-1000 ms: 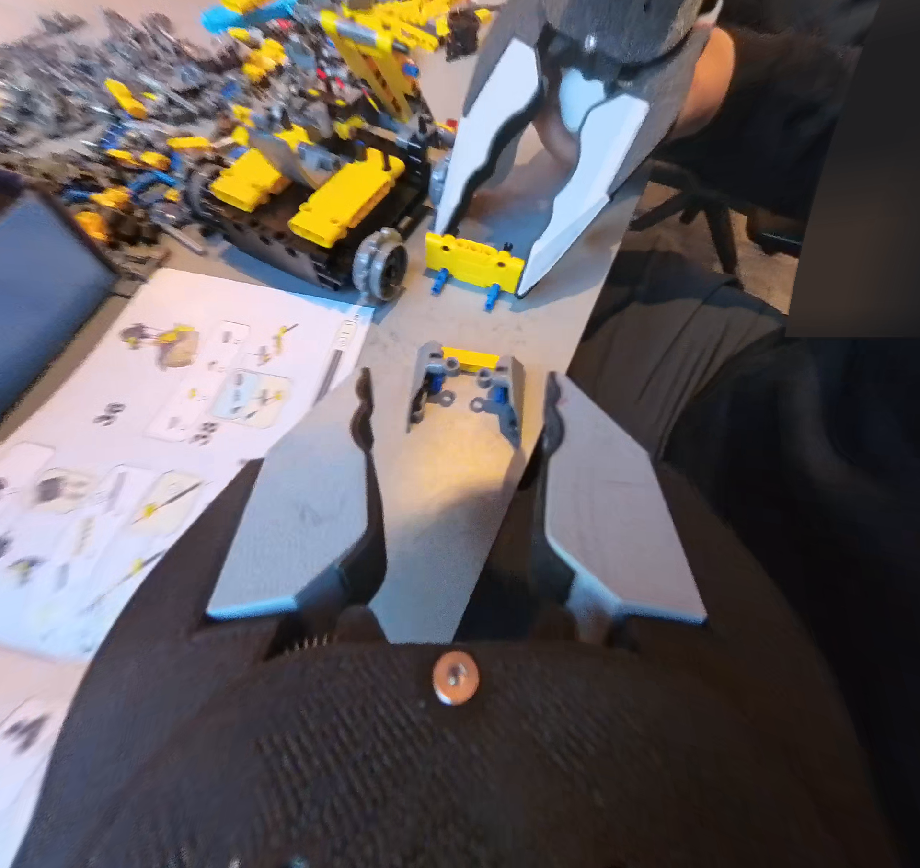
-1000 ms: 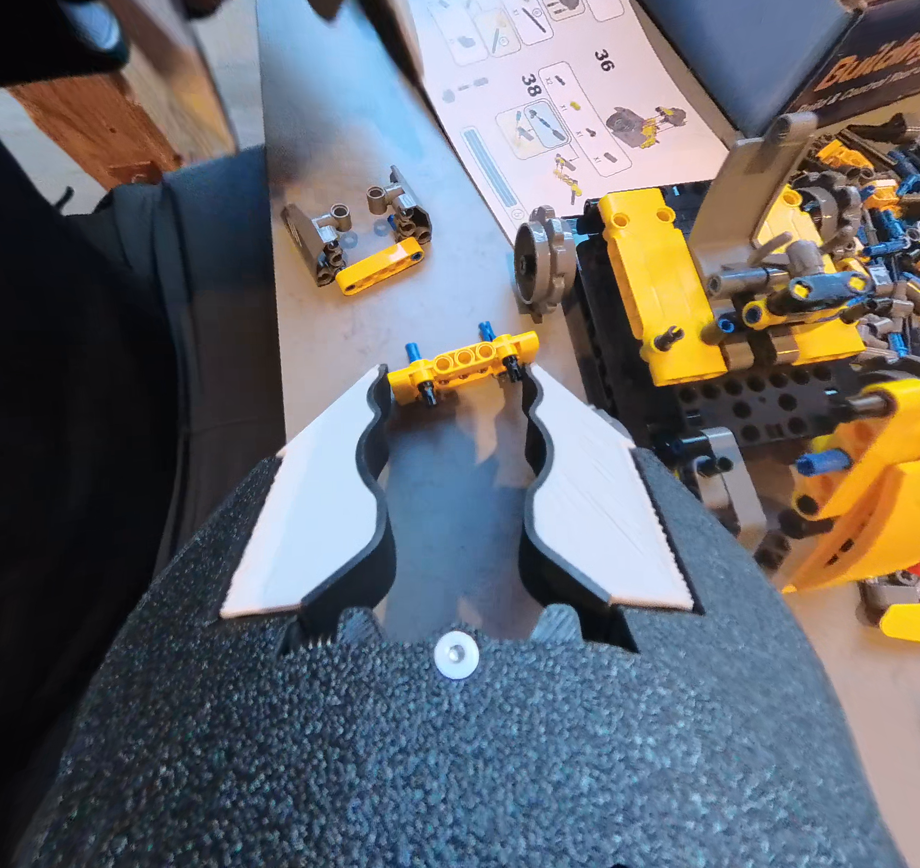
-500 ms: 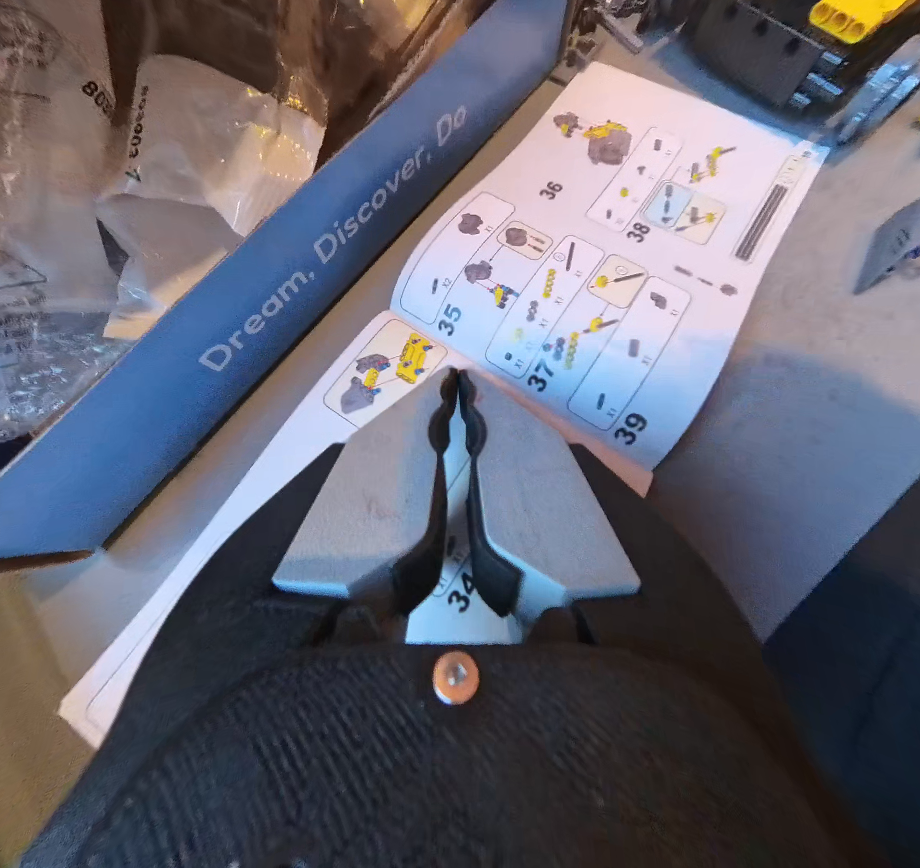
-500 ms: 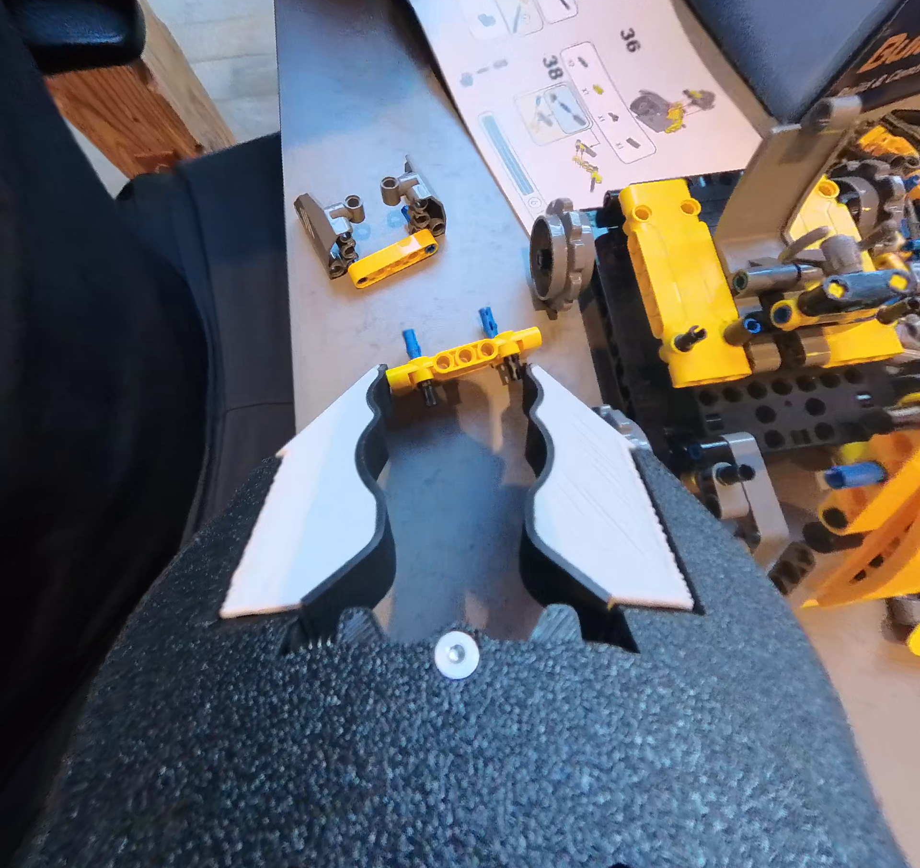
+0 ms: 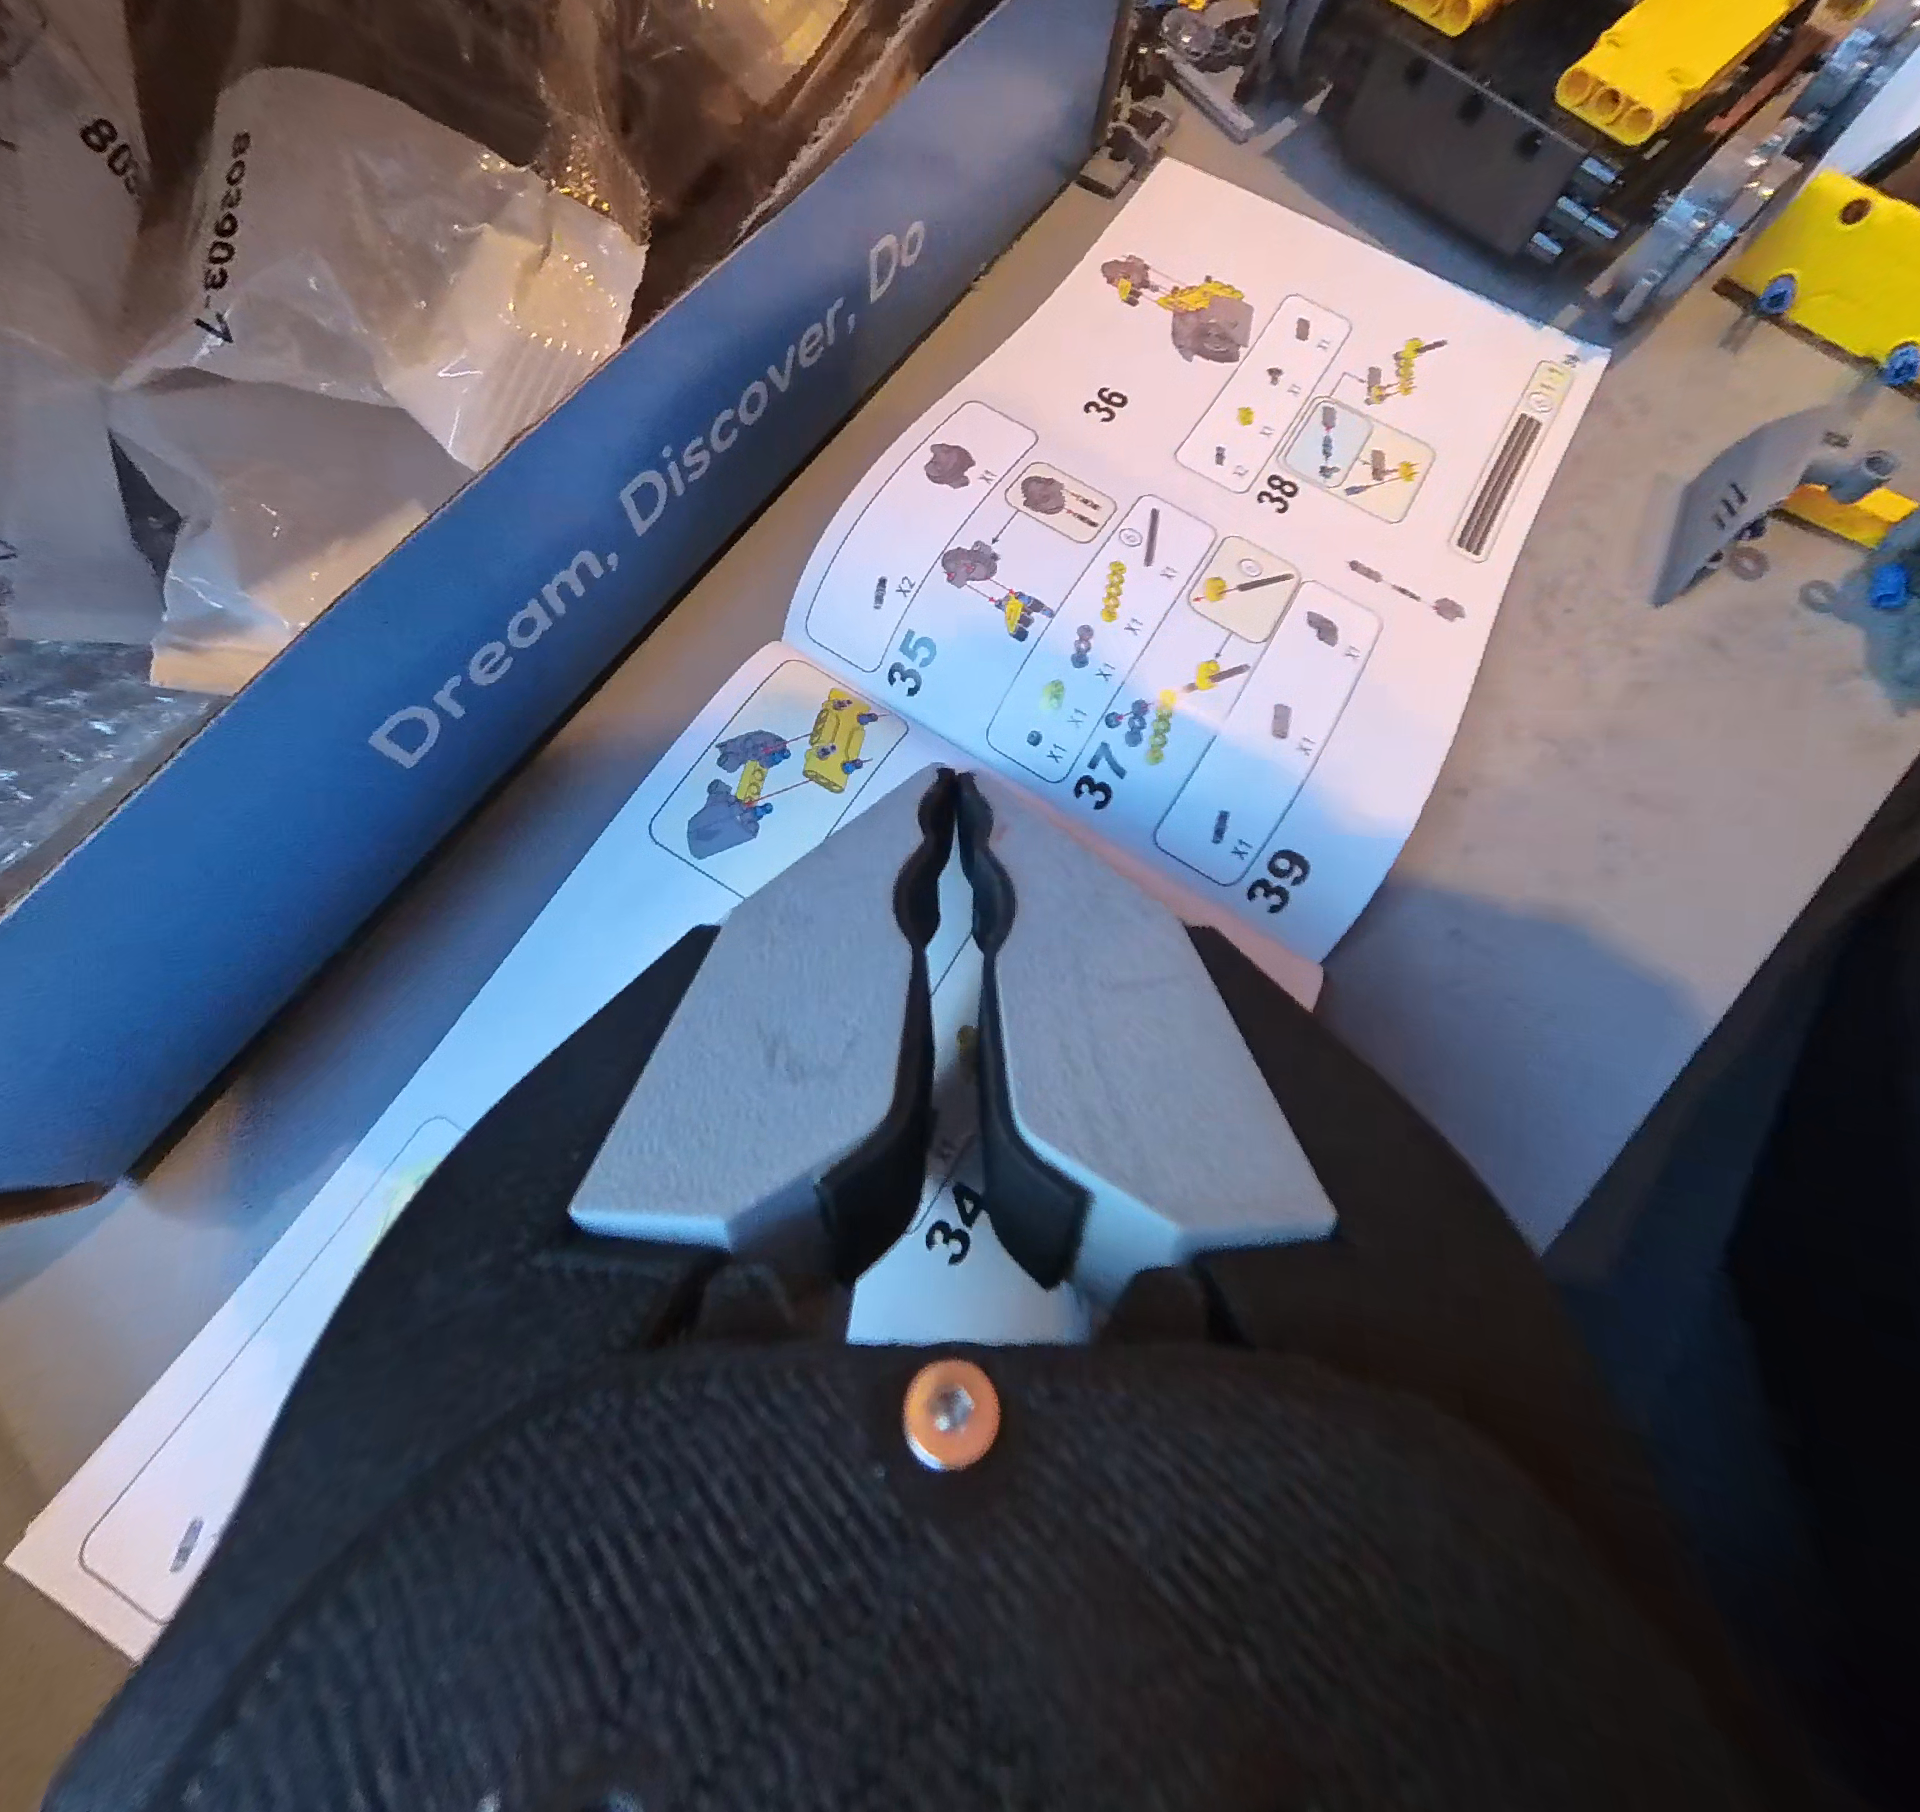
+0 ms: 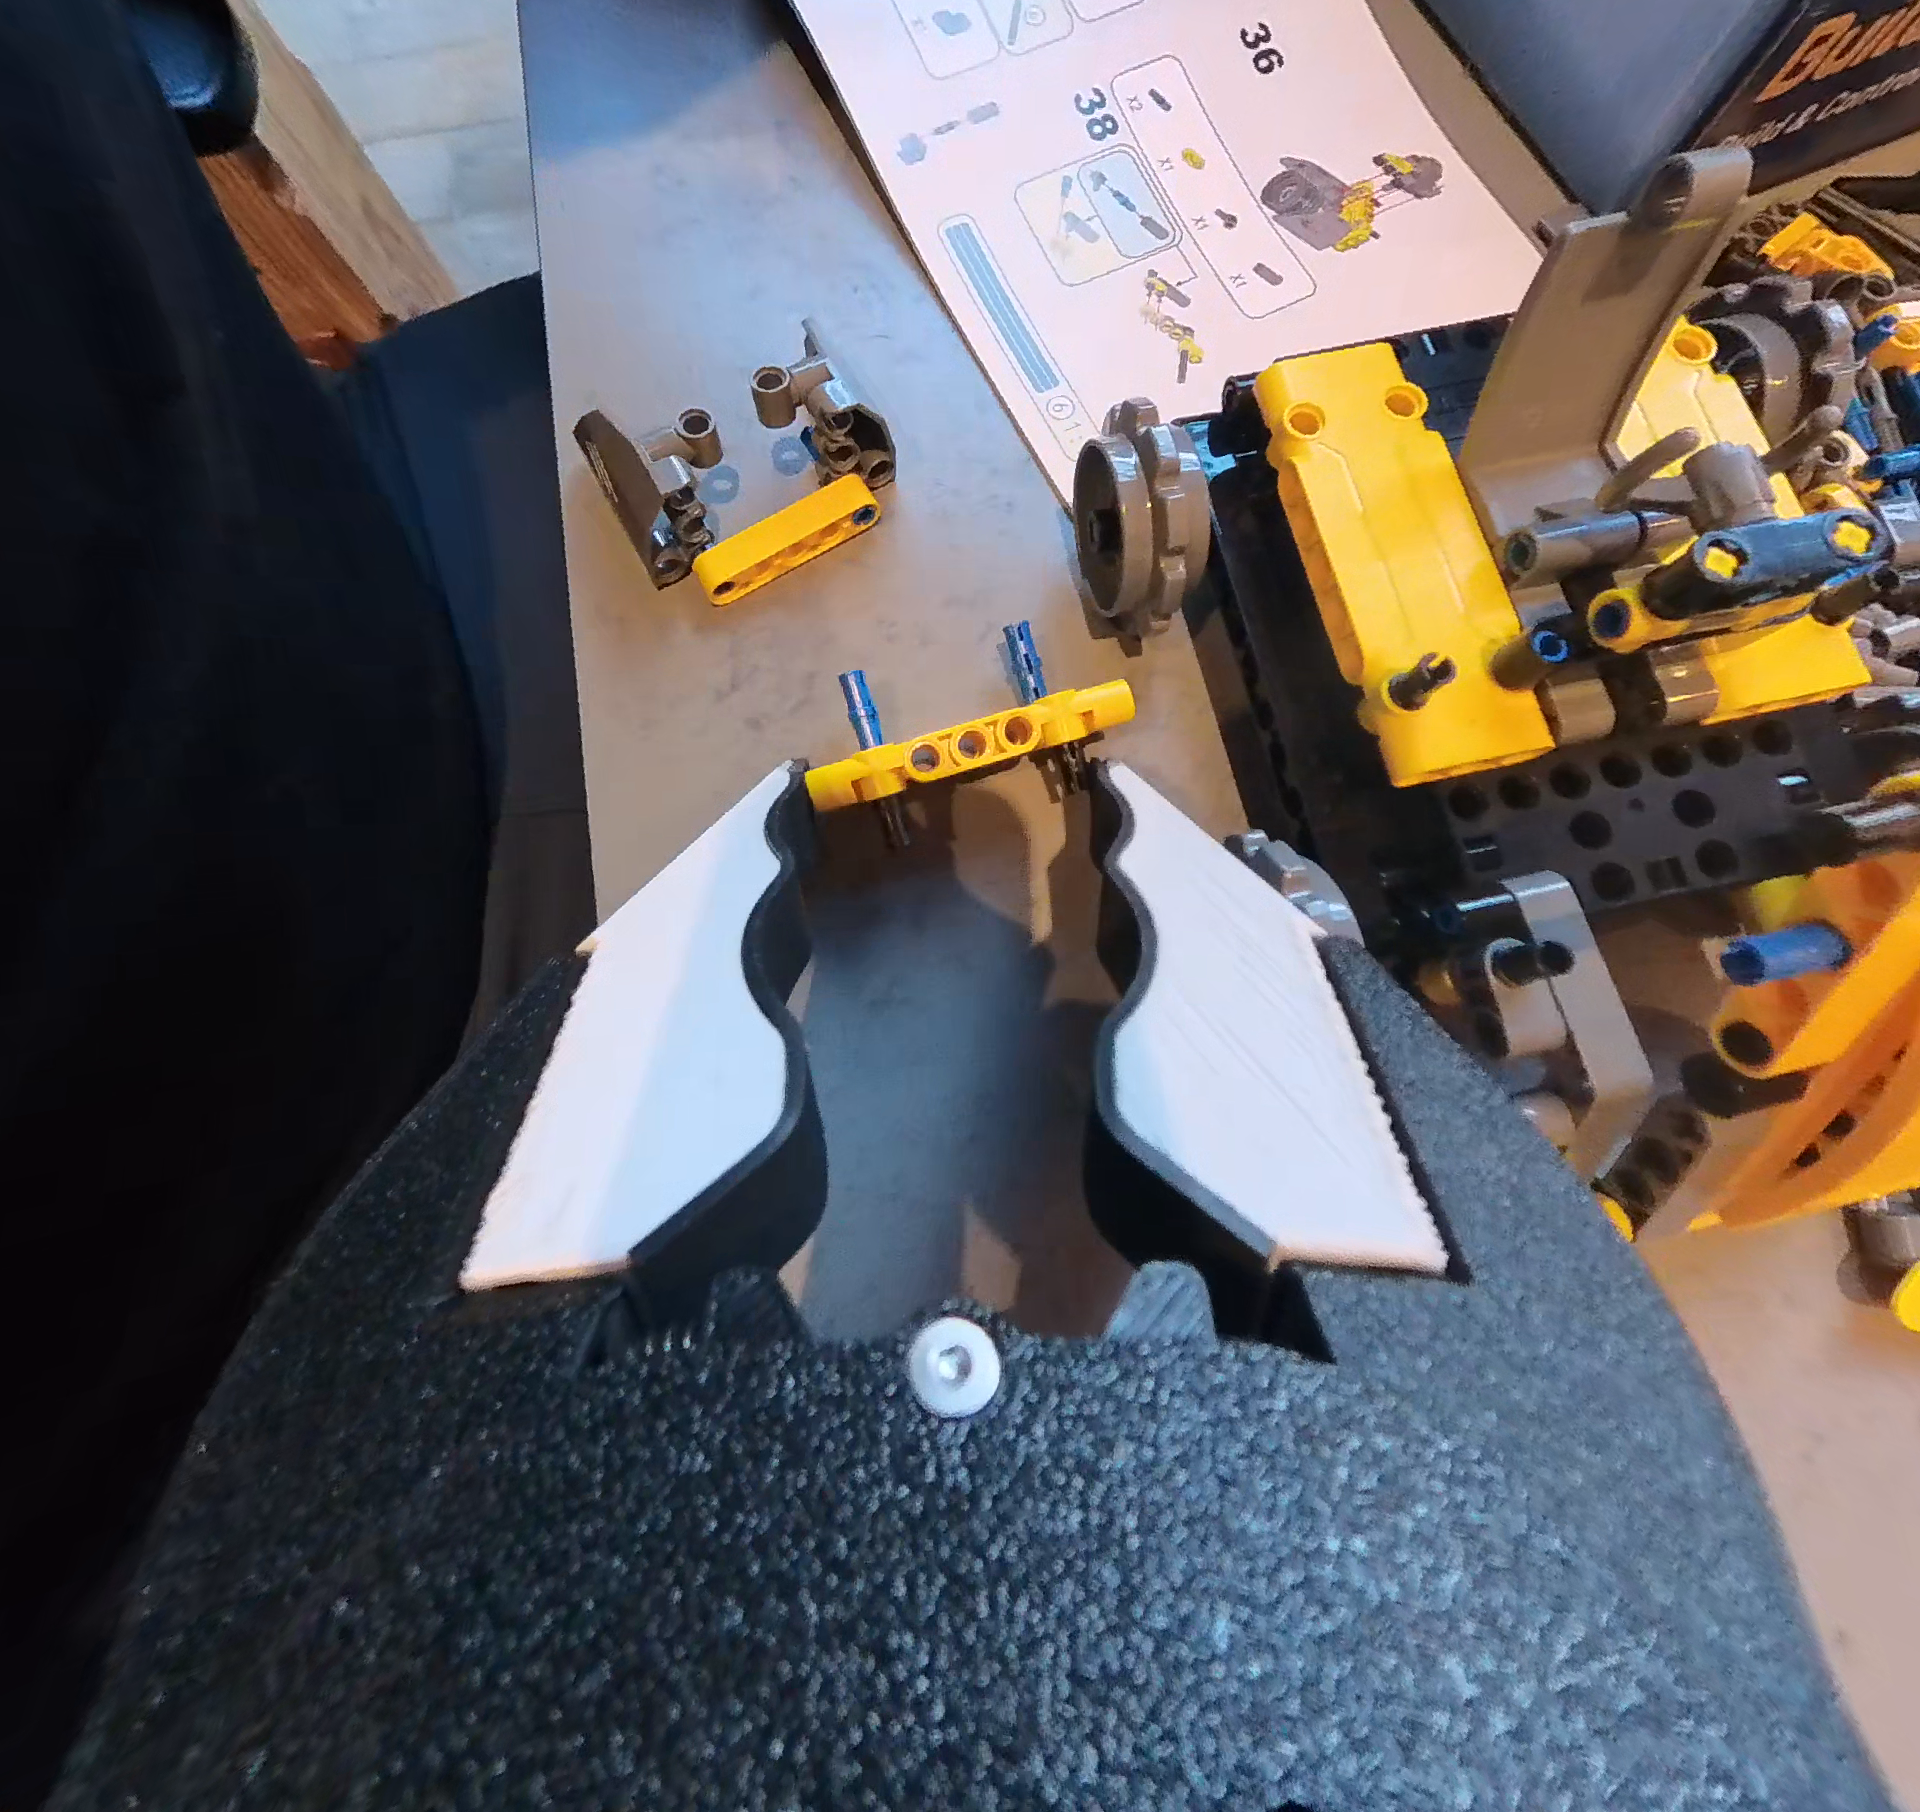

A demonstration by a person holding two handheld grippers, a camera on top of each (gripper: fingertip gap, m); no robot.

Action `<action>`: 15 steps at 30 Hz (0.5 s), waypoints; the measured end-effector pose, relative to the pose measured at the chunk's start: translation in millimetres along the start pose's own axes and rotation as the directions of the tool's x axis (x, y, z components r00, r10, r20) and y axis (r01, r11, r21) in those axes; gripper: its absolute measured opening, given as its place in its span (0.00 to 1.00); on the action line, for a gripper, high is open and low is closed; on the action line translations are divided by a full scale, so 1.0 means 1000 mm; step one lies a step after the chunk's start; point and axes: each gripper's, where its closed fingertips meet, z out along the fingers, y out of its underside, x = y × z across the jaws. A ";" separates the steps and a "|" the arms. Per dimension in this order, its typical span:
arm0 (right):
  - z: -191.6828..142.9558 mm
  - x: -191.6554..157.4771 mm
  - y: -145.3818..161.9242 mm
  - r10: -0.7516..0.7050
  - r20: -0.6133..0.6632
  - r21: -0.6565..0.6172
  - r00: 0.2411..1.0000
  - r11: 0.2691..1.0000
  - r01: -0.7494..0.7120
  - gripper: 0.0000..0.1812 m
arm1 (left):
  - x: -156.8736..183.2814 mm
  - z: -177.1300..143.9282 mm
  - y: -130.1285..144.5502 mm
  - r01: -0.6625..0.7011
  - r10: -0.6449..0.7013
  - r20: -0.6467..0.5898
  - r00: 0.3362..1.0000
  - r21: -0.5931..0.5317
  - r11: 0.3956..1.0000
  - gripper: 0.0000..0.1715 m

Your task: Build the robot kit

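My left gripper [image 5: 951,788] is shut with nothing visible between its fingertips. It sits low over the open instruction booklet [image 5: 1195,536], near the page fold. My right gripper [image 6: 948,794] is open; its fingertips [image 6: 1117,796] sit at the near side of a short yellow beam [image 6: 966,749] with blue and black pins, which lies on the grey table [image 6: 727,204]. A small grey-and-yellow sub-assembly [image 6: 738,489] lies farther along the table. It also shows partly at the right edge of the left wrist view [image 5: 1756,505].
A yellow and black tracked vehicle model [image 6: 1403,567] with a grey sprocket [image 6: 1132,526] stands right of the beam. A blue cardboard box [image 5: 520,567] holding plastic bags [image 5: 312,256] borders the booklet. A person's dark clothing [image 6: 208,723] is beyond the table edge. One gripper's finger ends stand about 25 cm off the other's.
My left gripper has swung left, away from the grey-and-yellow sub-assembly, to the booklet and has closed. My right gripper has stayed open at the yellow beam, shifting only slightly.
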 end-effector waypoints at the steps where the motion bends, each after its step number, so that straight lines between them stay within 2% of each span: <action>1: 0.000 0.000 0.000 0.000 0.000 0.000 1.000 1.000 0.000 0.29 | 0.000 0.000 0.000 -0.005 0.005 0.004 1.000 -0.002 1.000 0.00; 15: 0.002 0.000 0.002 -0.002 0.001 -0.016 1.000 1.000 0.002 0.30 | 0.000 0.001 0.001 -0.014 0.014 0.010 1.000 -0.005 1.000 0.00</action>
